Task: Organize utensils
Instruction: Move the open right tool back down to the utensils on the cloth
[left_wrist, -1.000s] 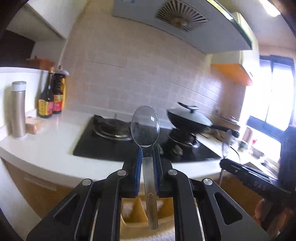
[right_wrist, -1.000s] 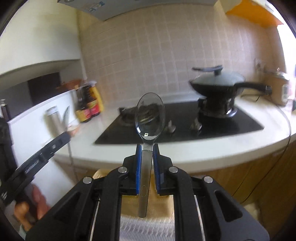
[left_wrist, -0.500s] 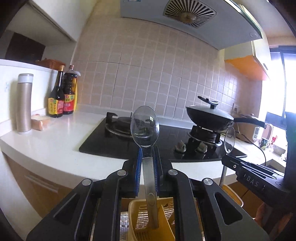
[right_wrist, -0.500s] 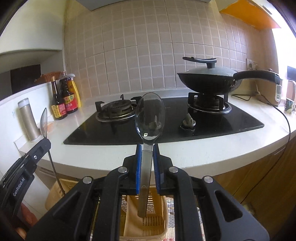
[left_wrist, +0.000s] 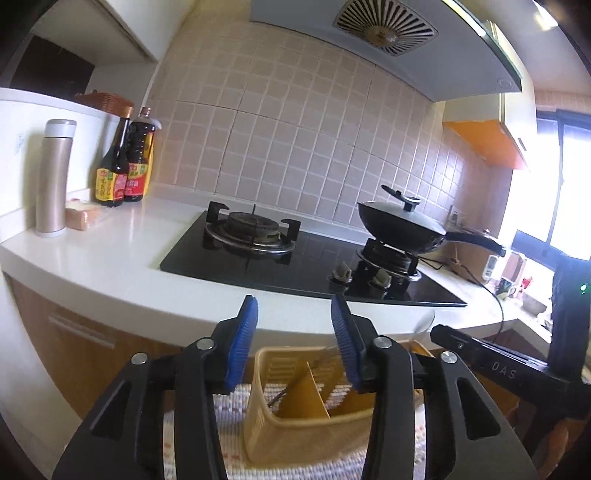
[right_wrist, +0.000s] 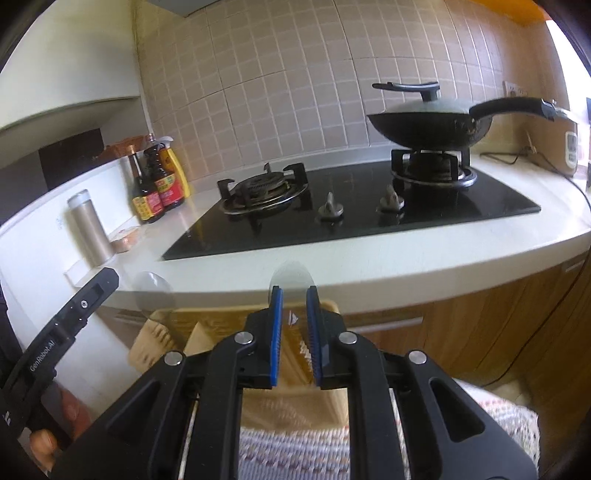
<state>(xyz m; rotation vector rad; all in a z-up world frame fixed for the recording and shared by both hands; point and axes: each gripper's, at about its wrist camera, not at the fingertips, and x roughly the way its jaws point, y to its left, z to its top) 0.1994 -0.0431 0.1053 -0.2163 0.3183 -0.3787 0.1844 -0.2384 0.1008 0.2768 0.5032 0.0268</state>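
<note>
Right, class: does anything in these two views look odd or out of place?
One spoon past the right tongs and a second spoon left of it, over the yellow basket, look see-through and smeared, probably motion blur. Nothing looks spilled or damaged.

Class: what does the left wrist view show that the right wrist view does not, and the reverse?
Only the left wrist view: the range hood, the window, the left gripper's blue pads, wide apart. Only the right wrist view: the right gripper's blue pads, slightly apart, a blurred spoon between them. Both: the lidded wok, the hob, the sauce bottles, the yellow basket.
</note>
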